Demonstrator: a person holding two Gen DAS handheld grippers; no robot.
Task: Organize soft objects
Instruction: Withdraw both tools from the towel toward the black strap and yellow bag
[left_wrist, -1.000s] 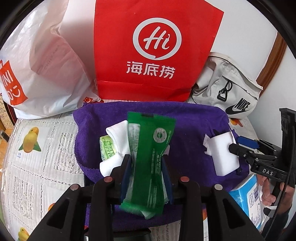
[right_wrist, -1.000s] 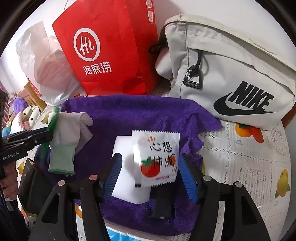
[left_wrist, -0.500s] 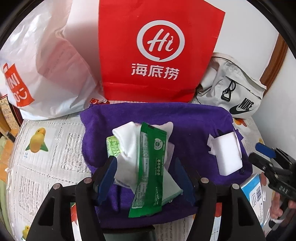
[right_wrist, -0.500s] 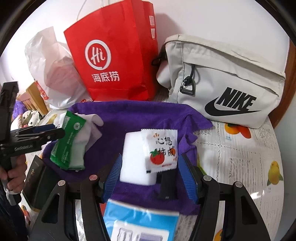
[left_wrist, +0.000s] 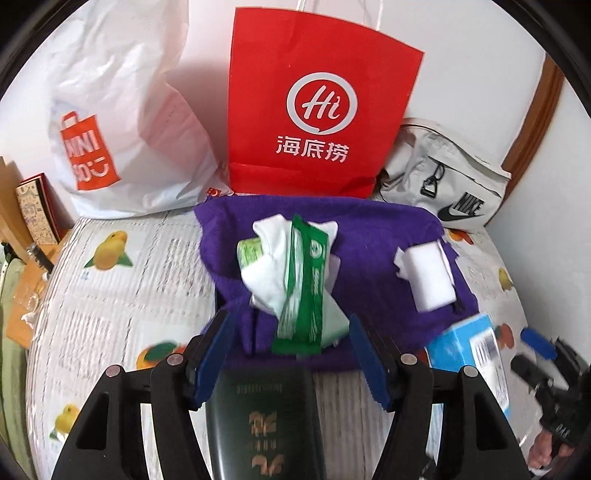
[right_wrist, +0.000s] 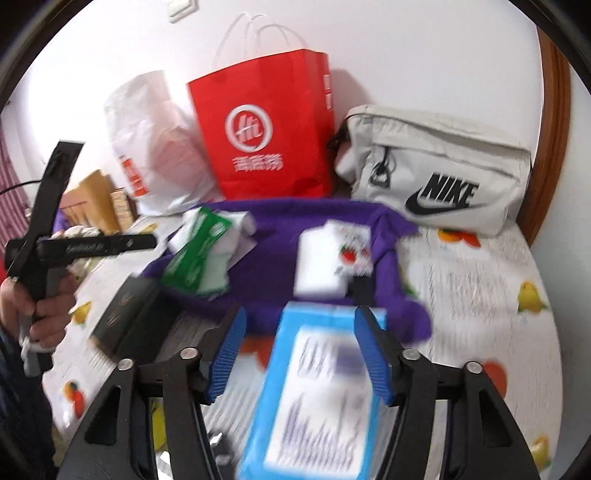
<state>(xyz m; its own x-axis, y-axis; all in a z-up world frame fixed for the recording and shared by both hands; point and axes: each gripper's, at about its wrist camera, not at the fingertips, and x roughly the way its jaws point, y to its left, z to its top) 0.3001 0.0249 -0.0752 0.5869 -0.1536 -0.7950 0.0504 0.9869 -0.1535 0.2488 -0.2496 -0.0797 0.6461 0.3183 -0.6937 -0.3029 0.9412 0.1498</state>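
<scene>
A purple towel (left_wrist: 373, 236) (right_wrist: 280, 240) lies on the table. On its left part a green packet (left_wrist: 306, 280) (right_wrist: 195, 251) rests on a white sock (left_wrist: 269, 258). On its right part a tomato-print packet (right_wrist: 352, 254) lies on a white sponge (left_wrist: 428, 277) (right_wrist: 317, 262). My left gripper (left_wrist: 293, 354) stands open and holds nothing, just short of the towel's near edge and above a dark green booklet (left_wrist: 266, 417). The jaws of my right gripper (right_wrist: 301, 354) are closing with a blue box (right_wrist: 317, 387) between them, and the pads do not press it.
At the back, against the wall, stand a red paper bag (left_wrist: 317, 110), a white plastic bag (left_wrist: 122, 122) and a grey Nike bag (left_wrist: 450, 184). The tablecloth (left_wrist: 122, 295) has fruit prints. In the right wrist view a hand (right_wrist: 44, 306) holds the left gripper (right_wrist: 147, 242).
The left gripper opened, let the green packet drop onto the sock and drew back over the booklet. The right gripper drew back from the tomato packet and now straddles the blue box.
</scene>
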